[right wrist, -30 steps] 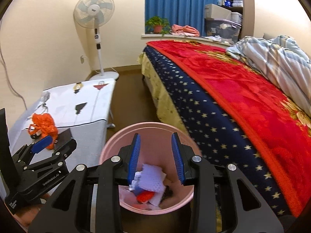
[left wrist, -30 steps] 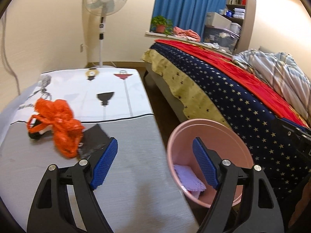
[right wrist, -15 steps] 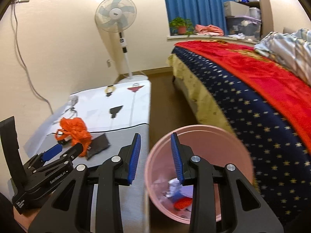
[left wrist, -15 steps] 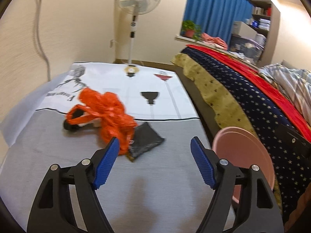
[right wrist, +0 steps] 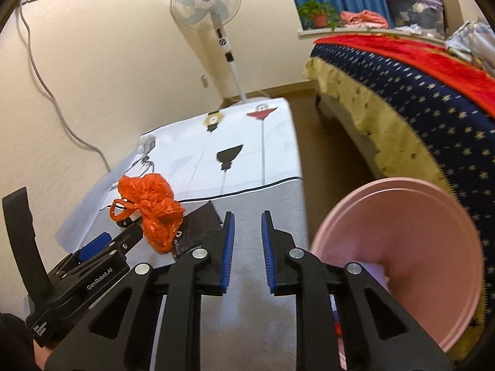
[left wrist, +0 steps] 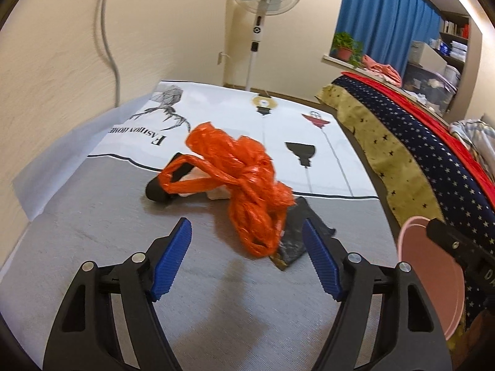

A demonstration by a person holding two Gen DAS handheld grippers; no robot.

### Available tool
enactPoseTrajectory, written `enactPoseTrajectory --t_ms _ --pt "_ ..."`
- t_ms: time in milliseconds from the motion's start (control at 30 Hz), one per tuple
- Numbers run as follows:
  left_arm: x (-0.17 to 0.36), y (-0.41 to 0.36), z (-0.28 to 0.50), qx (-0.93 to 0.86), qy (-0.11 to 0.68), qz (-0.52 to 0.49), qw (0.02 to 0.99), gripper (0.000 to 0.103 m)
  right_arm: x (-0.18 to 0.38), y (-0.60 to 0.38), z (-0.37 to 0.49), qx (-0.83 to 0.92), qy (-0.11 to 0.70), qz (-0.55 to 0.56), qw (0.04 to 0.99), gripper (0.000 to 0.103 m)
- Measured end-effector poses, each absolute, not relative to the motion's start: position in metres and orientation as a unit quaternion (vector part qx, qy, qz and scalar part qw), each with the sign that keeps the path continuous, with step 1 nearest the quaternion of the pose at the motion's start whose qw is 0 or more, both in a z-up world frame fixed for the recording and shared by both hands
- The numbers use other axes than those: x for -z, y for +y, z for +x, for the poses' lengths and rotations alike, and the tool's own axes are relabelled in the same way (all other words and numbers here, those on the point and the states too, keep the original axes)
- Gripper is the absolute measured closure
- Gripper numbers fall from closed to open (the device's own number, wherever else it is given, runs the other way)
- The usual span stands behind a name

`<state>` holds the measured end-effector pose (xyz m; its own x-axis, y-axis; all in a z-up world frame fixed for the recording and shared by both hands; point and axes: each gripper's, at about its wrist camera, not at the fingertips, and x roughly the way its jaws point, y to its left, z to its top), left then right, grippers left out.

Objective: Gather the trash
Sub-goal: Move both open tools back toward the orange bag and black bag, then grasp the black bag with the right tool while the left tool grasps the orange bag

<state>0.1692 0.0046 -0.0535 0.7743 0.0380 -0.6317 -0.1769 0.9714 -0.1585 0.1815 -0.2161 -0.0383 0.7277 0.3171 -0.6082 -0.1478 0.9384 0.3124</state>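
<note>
A crumpled orange plastic bag (left wrist: pixel 244 182) lies on the grey and white table (left wrist: pixel 92 216), with a dark wrapper (left wrist: pixel 297 235) under its near right side and a small black object (left wrist: pixel 157 190) at its left. My left gripper (left wrist: pixel 247 262) is open and empty, just short of the bag. The bag also shows in the right wrist view (right wrist: pixel 151 207), with the left gripper (right wrist: pixel 108 244) beside it. My right gripper (right wrist: pixel 246 250) is narrowly open and empty above the table's right part. The pink bin (right wrist: pixel 402 247) stands to its right with some trash inside.
A bed with a starred navy and red blanket (right wrist: pixel 433 92) runs along the right, close to the bin. A standing fan (left wrist: pixel 263 6) stands beyond the table's far end. A wall with a hanging cable (left wrist: pixel 105 31) borders the table's left side.
Both grippers have swung left, away from the bin and toward the table. The left gripper has come close to the orange bag. Both stay empty.
</note>
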Motion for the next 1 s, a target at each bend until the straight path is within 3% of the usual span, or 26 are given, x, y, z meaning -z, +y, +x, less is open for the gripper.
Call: enactPoseTrajectory --t_ms 833,867,1000 --pt "0.076 0.026 0.207 -0.047 0.353 -0.151 0.922 0.032 0.104 -0.162 0.25 -0.161 0.432 0.144 0.876 0.087" --pt "0.077 0.026 0.209 -0.044 0.355 -0.153 0.921 0.034 0.105 -0.161 0.251 -0.161 0.434 0.143 0.875 0.094" --pt "0.081 0.024 0.213 -0.034 0.363 -0.159 0.918 0.047 0.107 -0.159 0.253 -0.157 0.438 0.135 0.875 0.101"
